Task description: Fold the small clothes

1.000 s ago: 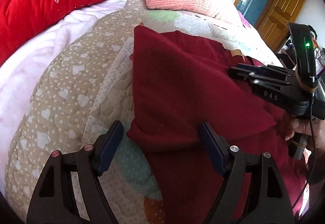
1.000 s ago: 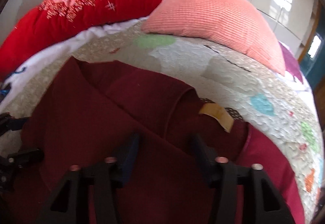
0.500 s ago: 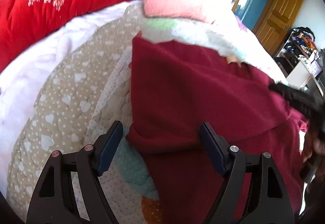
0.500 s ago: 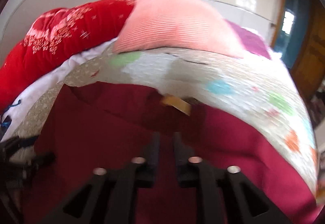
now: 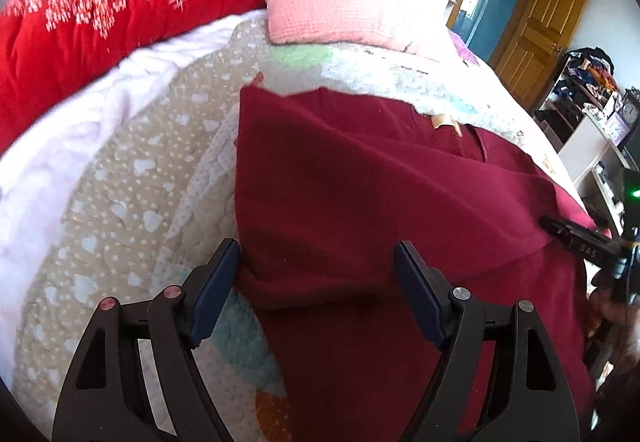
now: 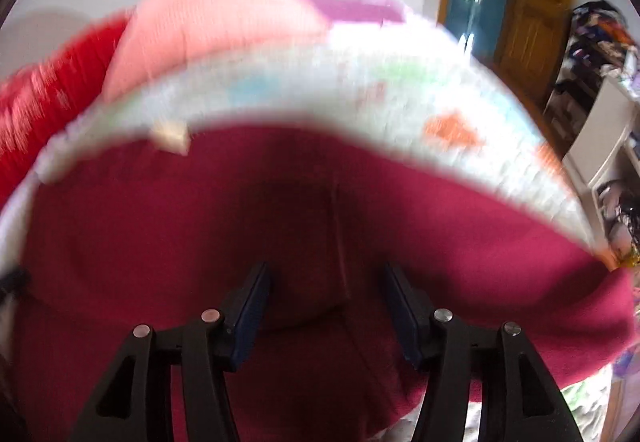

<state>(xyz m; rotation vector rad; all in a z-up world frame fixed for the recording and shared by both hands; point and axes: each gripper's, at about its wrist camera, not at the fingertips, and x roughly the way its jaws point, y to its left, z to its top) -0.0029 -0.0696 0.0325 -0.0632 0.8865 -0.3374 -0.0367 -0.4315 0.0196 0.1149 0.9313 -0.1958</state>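
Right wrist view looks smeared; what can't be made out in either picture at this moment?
- Right wrist view: motion blur smears the tan label and the maroon garment; its folds are unreadable.
- Left wrist view: the folded flap hides the maroon garment layers beneath.
- Left wrist view: the right tongs sit at the frame edge; their opening cannot be judged there.

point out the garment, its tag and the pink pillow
garment (image 5: 360, 201), left wrist view, folded top layer
tag (image 5: 442, 120), left wrist view, tan label at the collar
pink pillow (image 5: 340, 9), left wrist view, front face
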